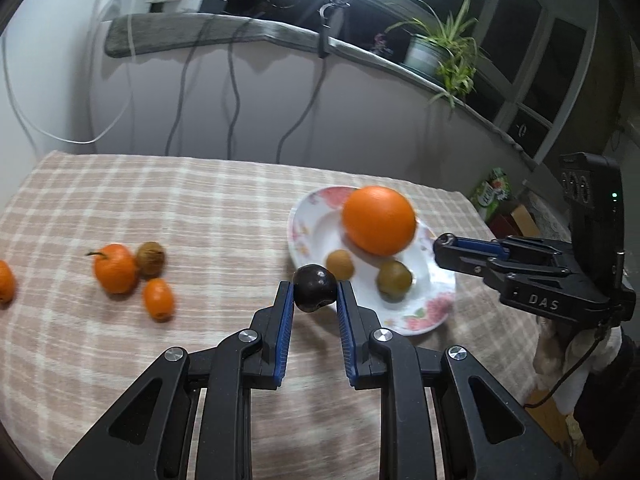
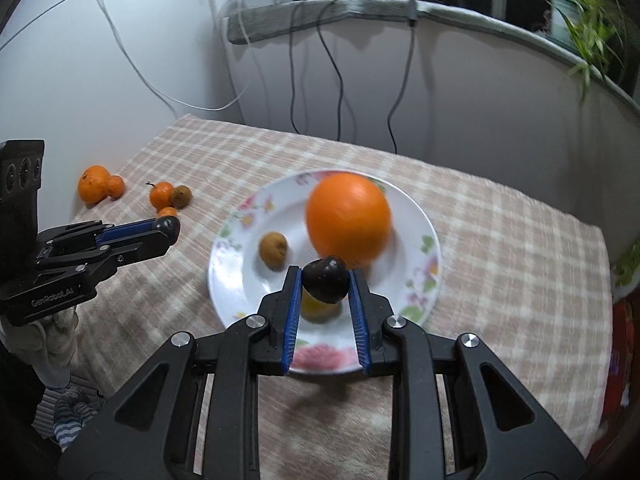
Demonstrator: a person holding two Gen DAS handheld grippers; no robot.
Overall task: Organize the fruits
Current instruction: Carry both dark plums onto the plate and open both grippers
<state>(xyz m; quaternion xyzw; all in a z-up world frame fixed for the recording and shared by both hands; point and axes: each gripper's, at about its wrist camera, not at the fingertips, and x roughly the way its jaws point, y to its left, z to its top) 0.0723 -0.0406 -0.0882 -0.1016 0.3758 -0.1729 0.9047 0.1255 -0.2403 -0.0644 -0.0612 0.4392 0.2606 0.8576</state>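
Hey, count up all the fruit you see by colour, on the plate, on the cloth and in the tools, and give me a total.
Orange fruit: 5
Brown fruit: 3
Dark fruit: 2
Total: 10

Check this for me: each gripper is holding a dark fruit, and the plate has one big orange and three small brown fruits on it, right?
Almost. Both the left gripper and the right gripper do hold a dark fruit, but the plate carries the big orange and two small brown fruits, not three. The left wrist view shows it.
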